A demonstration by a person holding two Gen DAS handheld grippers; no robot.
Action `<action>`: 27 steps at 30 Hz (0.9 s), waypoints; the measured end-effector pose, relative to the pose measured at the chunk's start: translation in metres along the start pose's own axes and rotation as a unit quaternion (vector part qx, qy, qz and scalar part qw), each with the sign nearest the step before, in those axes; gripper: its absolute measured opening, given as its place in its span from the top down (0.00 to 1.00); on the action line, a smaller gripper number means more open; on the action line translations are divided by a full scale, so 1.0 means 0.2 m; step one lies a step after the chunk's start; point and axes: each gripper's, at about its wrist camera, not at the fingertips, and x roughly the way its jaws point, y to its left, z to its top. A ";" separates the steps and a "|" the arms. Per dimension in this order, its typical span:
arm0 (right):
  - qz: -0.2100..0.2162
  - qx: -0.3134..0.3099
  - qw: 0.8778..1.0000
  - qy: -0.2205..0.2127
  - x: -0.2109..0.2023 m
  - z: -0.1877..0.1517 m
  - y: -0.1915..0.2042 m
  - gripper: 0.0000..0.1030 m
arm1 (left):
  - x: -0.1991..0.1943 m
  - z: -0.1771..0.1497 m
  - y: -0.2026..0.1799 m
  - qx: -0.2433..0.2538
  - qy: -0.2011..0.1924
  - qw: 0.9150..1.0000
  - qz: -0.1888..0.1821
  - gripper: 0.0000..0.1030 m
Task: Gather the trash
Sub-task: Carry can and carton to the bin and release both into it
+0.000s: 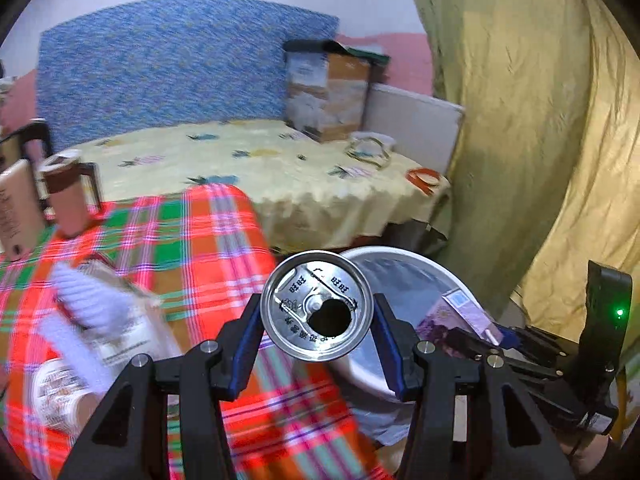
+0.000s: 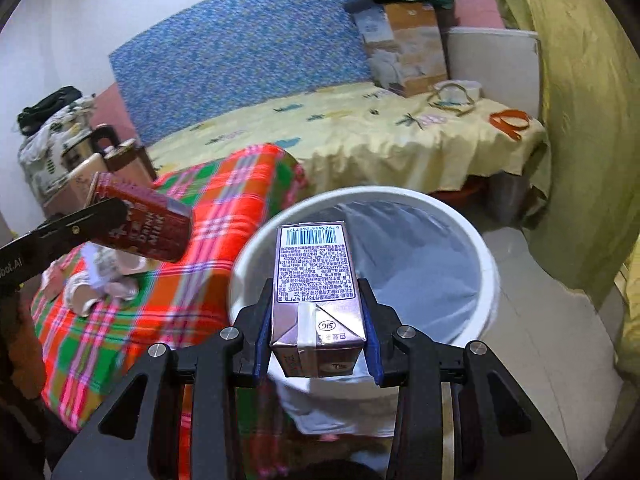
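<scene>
Left jaws clamp can [image 1: 317, 306] | right jaws clamp carton [image 2: 316, 292] above bin [image 2: 490, 264] | plaid table [image 2: 224, 216] beside

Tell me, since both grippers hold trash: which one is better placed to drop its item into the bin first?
Right. The right gripper holds the purple drink carton directly over the white lined trash bin, while the left gripper's opened red can hangs above the plaid cloth beside it.

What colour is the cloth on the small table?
The cloth is red, green and pink plaid, clearest in the right wrist view.
</scene>
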 end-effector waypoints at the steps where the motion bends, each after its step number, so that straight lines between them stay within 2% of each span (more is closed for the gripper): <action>1: -0.004 0.003 1.000 0.004 0.01 0.00 -0.02 0.62 | 0.05 0.00 -0.03 0.003 0.006 1.000 -0.006 0.47; 7: -0.013 0.020 0.999 0.027 0.07 0.00 -0.10 0.61 | 0.20 -0.02 -0.12 0.014 0.040 0.999 -0.027 0.47; 16: -0.026 0.031 0.998 0.051 0.10 -0.02 -0.15 0.61 | 0.35 -0.07 -0.16 0.014 0.086 0.995 -0.049 0.47; 22: -0.026 0.039 0.998 0.043 0.05 -0.03 -0.17 0.58 | 0.33 -0.08 -0.16 0.011 0.087 0.995 -0.048 0.47; 27: -0.018 0.042 0.998 0.032 0.02 -0.03 -0.15 0.50 | 0.31 -0.08 -0.14 0.008 0.081 0.996 -0.045 0.46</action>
